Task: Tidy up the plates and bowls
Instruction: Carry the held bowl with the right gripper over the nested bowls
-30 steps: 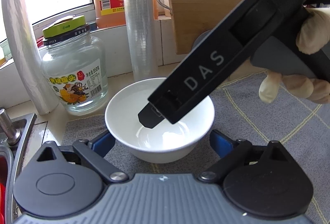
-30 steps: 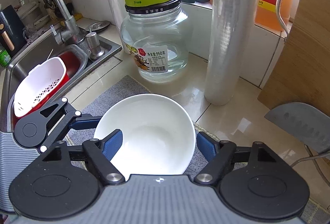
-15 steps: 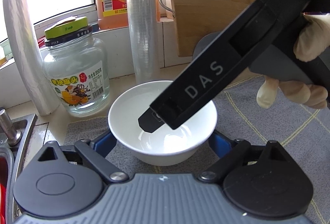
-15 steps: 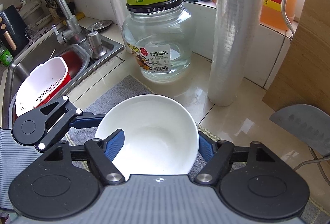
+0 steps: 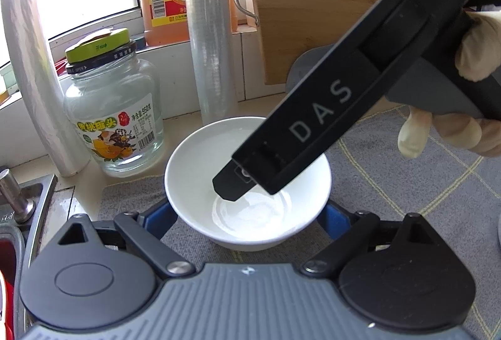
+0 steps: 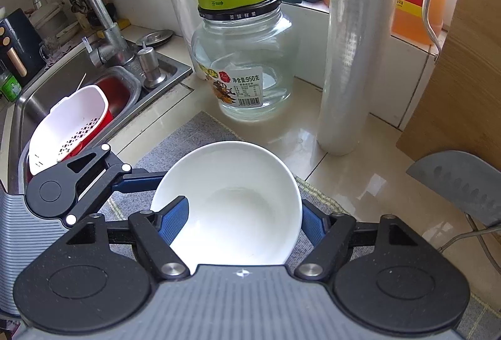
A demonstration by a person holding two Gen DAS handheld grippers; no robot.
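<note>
While both tools sit on the same dish, I treat this as the delicate part of the job. The white bowl (image 5: 194, 152) stands on the grey mat (image 5: 407, 183) just in front of the glass jar (image 5: 116, 111), to that jar's right in the left wrist view.

My right gripper (image 6: 244, 224) has closed in on the bowl as far as it goes. One finger dips inside the bowl and the other sits outside the rim, so it pinches the wall.

My left gripper (image 5: 247, 216) is spread wide and straddles the bowl low down. Its blue pads lie right against the outer walls, but I cannot tell whether they actually press.

What could go wrong, as I judge it:
- Glazed ceramic held at one side of the rim wants to pivot. A quick lift could swing the bowl out of the pinch.
- If the left pads do bear on the bowl while the right hand pulls, the two will fight and the bowl may twist free.
- The jar and the cling-film roll (image 5: 213, 58) just beside it are near. A swing that way could knock either one over.
- The sink (image 6: 78, 80) lies beyond the jar's other side, so a dropped bowl near its edge would likely chip.

I would free the left tool fully first, then lift slowly and level.
</note>
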